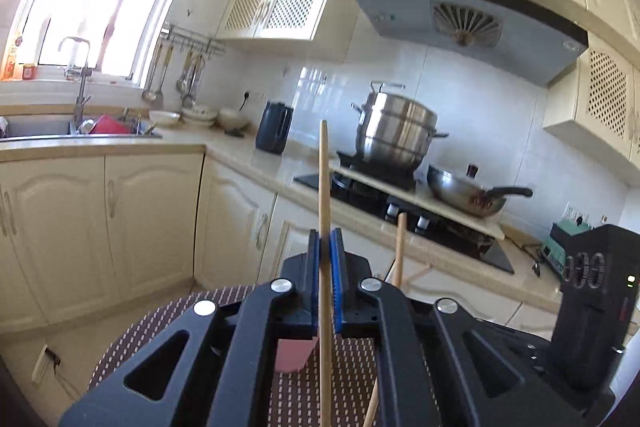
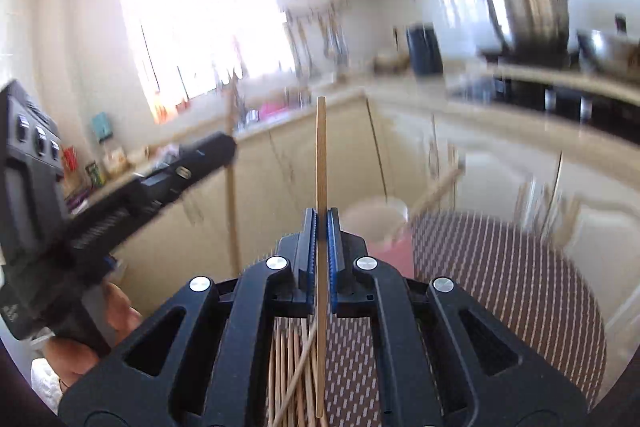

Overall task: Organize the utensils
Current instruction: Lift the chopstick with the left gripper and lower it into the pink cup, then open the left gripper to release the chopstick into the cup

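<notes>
Chopstick point(image 1: 325, 187) pinched upright by left gripper point(image 1: 327, 251), second chopstick point(image 2: 321, 155) pinched by right gripper point(image 2: 321, 227), pink cup point(image 2: 394, 247) at one o'clock.

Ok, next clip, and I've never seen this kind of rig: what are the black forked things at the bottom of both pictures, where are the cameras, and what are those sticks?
No robot here: a person holds a hand-operated gripper in each hand, and a fisheye camera on each looks forward along its jaws. One picture is from the left gripper, the other from the right gripper. Each has its blue-padded jaws shut on one wooden chopstick, standing upright: the left chopstick and the right chopstick. In the blurred right view you also see the person's left hand on the other gripper. Below lies a brown patterned mat with a loose pile of chopsticks and a pink cup. Behind is a kitchen.
</notes>
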`<state>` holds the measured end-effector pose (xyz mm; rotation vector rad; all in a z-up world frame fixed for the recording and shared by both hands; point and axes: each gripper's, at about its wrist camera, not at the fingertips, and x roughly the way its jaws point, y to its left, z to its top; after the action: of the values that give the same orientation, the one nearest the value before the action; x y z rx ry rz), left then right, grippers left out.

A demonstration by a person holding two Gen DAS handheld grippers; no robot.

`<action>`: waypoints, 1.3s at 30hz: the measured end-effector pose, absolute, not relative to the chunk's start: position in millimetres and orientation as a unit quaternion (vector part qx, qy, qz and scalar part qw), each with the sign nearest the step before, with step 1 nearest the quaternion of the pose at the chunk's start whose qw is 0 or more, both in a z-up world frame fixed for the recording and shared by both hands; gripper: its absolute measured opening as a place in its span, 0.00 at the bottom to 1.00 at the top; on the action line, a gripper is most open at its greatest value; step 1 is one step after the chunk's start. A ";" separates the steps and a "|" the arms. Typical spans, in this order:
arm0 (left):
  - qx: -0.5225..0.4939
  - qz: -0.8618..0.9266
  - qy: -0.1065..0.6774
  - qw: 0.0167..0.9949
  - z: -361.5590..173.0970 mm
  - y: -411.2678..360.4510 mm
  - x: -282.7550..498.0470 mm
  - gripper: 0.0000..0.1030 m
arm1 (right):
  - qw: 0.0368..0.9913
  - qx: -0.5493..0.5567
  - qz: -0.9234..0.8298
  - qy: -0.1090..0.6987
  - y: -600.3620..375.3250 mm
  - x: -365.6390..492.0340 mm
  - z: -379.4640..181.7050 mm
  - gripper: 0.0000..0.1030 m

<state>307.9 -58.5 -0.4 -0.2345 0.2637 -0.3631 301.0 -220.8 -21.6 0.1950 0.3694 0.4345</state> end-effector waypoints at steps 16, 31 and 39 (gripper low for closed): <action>-0.163 -0.177 0.042 0.970 6.5 -64.2 397.6 0.06 | 0.985 0.084 0.149 -0.021 -227.1 343.1 11.6 0.05; -0.140 -0.163 0.053 0.975 -26.7 -79.2 432.3 0.06 | 0.988 0.058 0.143 -0.019 -219.2 356.8 -7.7 0.05; -0.124 -0.157 0.065 0.978 -31.2 -75.9 425.1 0.18 | 0.986 0.080 0.143 0.015 -225.8 362.6 -19.9 0.06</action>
<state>425.1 -75.9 -31.2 -0.2492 0.1310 -0.3165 362.6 -225.8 -19.9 0.1615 0.0306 0.2874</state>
